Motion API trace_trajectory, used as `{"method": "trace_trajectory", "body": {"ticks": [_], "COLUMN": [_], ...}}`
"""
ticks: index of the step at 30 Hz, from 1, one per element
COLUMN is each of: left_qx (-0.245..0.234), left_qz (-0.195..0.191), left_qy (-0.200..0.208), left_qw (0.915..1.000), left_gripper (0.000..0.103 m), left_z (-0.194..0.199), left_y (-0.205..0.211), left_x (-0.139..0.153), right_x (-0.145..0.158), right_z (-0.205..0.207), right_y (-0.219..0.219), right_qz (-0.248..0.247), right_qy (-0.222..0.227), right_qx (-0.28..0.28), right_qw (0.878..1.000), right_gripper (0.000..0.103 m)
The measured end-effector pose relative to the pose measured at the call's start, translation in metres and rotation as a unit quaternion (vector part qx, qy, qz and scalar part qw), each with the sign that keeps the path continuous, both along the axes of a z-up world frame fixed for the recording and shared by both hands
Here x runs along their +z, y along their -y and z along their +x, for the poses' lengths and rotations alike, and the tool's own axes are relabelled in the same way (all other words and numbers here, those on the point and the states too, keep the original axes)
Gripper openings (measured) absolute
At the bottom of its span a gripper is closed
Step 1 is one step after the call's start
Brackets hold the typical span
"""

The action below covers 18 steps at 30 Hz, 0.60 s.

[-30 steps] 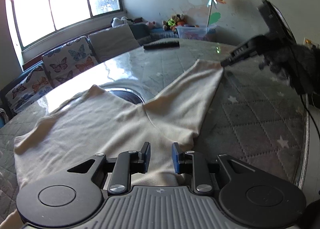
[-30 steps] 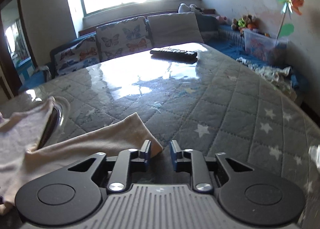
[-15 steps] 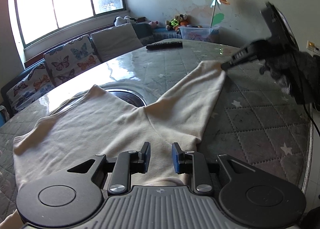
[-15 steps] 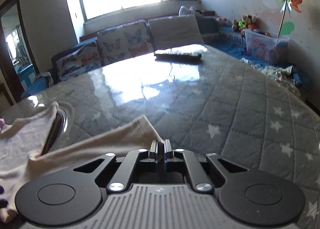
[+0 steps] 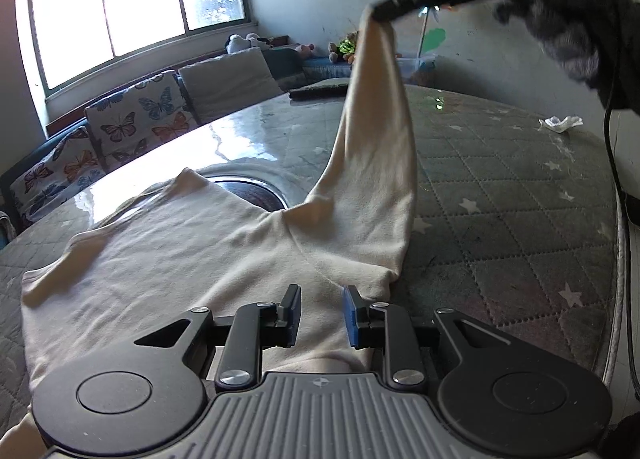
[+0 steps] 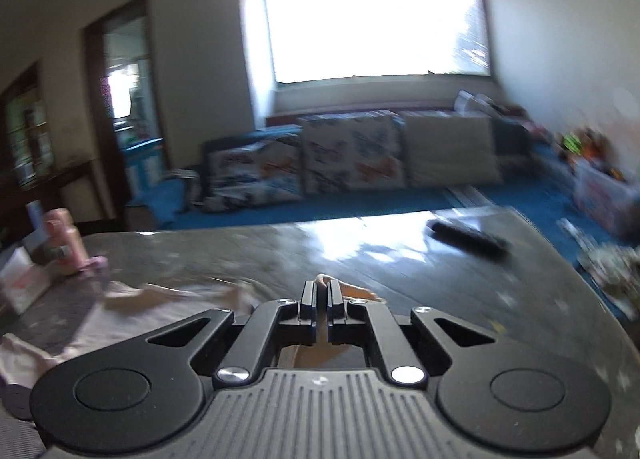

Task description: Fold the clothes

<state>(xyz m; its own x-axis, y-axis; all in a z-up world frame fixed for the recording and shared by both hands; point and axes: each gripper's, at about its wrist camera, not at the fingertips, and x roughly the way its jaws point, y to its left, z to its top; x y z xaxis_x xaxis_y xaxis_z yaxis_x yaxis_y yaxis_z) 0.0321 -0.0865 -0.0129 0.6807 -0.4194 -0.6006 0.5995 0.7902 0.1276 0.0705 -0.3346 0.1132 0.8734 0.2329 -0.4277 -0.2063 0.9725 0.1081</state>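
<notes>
Right wrist view blurred throughout; small details on the bench (image 6: 400, 259) hard to make out. Sleeve end (image 6: 352, 290) mostly hidden behind the right gripper (image 6: 320, 301); only a small cream tip visible above and right of the pressed-together jaws, cloth pinched between them. Same right gripper (image 5: 386, 13) visible from the left wrist view near the top edge, cut off at the frame's upper right, holding the sleeve end raised well above the bench.

Cream garment (image 5: 180, 259): body spread flat on the near-left part of the bench (image 5: 520, 219), near hem hidden under the left gripper (image 5: 320, 315). Raised sleeve (image 5: 376, 147) running from the body up to the right gripper. Left gripper jaws spread, hovering over the garment's near edge, nothing between them; contact with the cloth not determinable.

Round metal-rimmed recess (image 5: 252, 189) at bench centre partly covered by the garment; contents not discernible. Dark remote (image 5: 320, 90) near the far edge. Crumpled white scrap (image 5: 560, 123) near the right edge. Pink bottle (image 6: 66, 245) and box at the far-left edge, blurred. Clear storage bin (image 5: 412, 65) beyond the bench, largely hidden by the sleeve; contents unclear
</notes>
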Motion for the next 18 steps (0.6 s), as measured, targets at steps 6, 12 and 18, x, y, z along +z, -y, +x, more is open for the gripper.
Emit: {"method": "trace_trajectory", "body": {"ticks": [6, 12, 18], "left_qx": [0.034, 0.095, 0.151], "left_qz": [-0.015, -0.025, -0.036], "left_qy": [0.021, 0.024, 0.021], "left_qw": [0.9991, 0.9948, 0.9877], "left_gripper": [0.025, 0.026, 0.026], "left_z": [-0.016, -0.031, -0.042], "left_y": [-0.035, -0.078, -0.113], "left_x": [0.015, 0.017, 0.015], "right_x": [0.03, 0.028, 0.005], "right_z": [-0.001, 0.0, -0.006], "right_y": [-0.075, -0.149, -0.206], "right_qz": [-0.023, -0.04, -0.035], "right_qy": [0.024, 0.02, -0.017], "right_qx": [0.101, 0.191, 0.265], "right_qw": [0.994, 0.981, 0.963], "right_gripper": [0.004, 0.004, 0.004]}}
